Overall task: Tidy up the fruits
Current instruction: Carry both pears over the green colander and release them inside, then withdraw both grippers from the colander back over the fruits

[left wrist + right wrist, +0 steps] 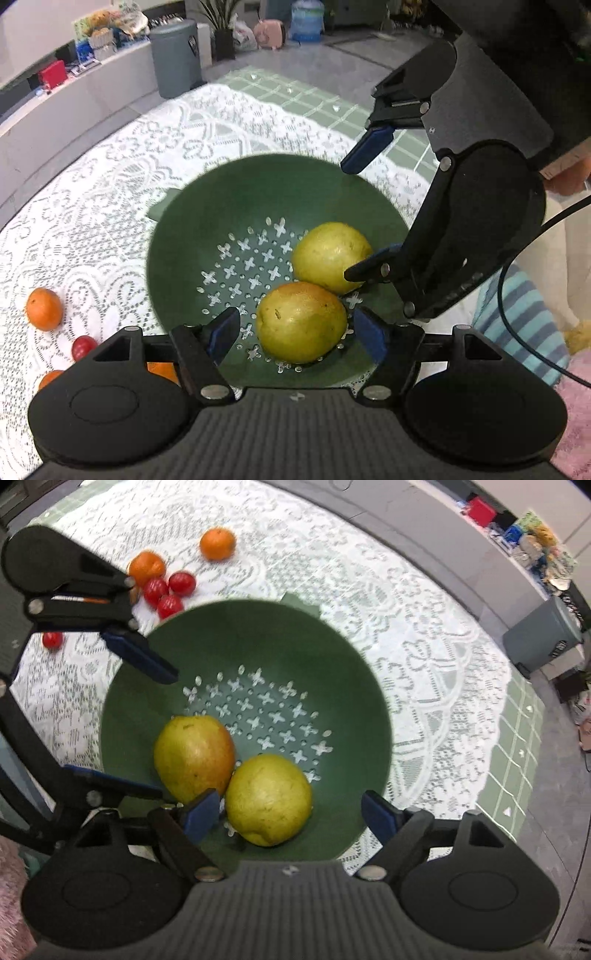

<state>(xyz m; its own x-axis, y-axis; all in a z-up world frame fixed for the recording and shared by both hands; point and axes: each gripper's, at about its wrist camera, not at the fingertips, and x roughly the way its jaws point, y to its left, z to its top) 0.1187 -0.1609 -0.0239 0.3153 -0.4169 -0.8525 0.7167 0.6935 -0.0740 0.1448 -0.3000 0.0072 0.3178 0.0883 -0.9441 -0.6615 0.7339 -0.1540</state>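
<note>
We hold both grippers, left (pixel 299 332) and right (pixel 291 814), wide open above two pears (pixel 301 321) in the green colander (pixel 221 206); oranges (pixel 218 543) lie at eleven o'clock.

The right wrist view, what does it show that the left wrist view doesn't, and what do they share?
Only the right wrist view: four red tomatoes clustered beyond the colander, one more apart, and a red blush on one pear.

Only the left wrist view: a potted plant, a pink bag, and striped fabric at the right.

Both: the green colander holding two pears on the lace cloth, oranges outside it, a grey bin, and both tongs, left and right, open above the pears.
</note>
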